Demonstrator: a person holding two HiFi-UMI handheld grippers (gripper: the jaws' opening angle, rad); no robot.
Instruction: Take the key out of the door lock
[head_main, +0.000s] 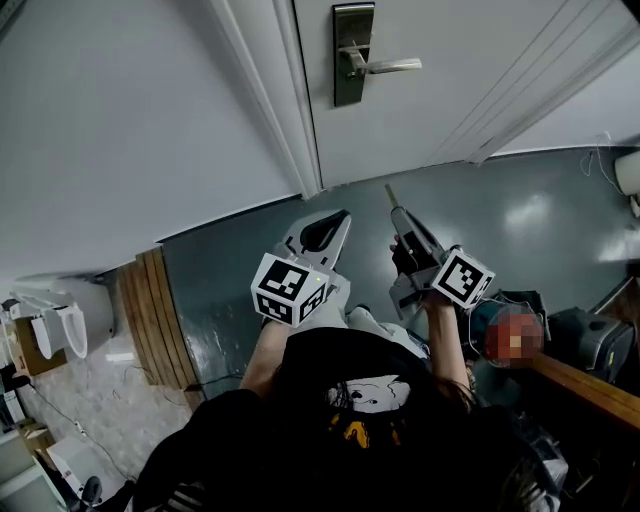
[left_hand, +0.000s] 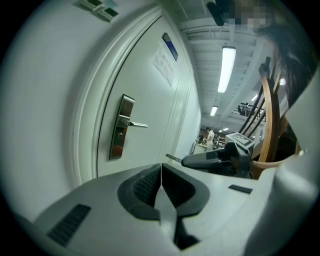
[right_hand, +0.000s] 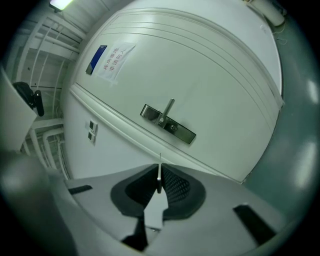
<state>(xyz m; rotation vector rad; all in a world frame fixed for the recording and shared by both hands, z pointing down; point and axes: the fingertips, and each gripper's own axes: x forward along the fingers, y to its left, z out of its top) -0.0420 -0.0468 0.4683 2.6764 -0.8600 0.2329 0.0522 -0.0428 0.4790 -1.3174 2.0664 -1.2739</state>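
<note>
The white door carries a dark metal lock plate (head_main: 353, 52) (left_hand: 120, 127) (right_hand: 167, 123) with a silver lever handle (head_main: 385, 66). My right gripper (head_main: 397, 212) (right_hand: 159, 167) is well back from the door and shut on a thin metal key (head_main: 390, 193) (right_hand: 159, 175). The key's blade sticks out past the pads toward the door. In the left gripper view the key's tip (left_hand: 173, 158) pokes from the dark right gripper (left_hand: 215, 159). The white left gripper (head_main: 335, 218) (left_hand: 161, 167) hangs beside it to the left, shut with nothing between its pads.
The white door frame (head_main: 290, 110) runs down left of the lock. A paper notice (right_hand: 112, 59) hangs on the door. Wooden planks (head_main: 150, 320) and white fixtures (head_main: 60, 320) lie lower left. Dark bags (head_main: 590, 340) sit on the grey floor at right.
</note>
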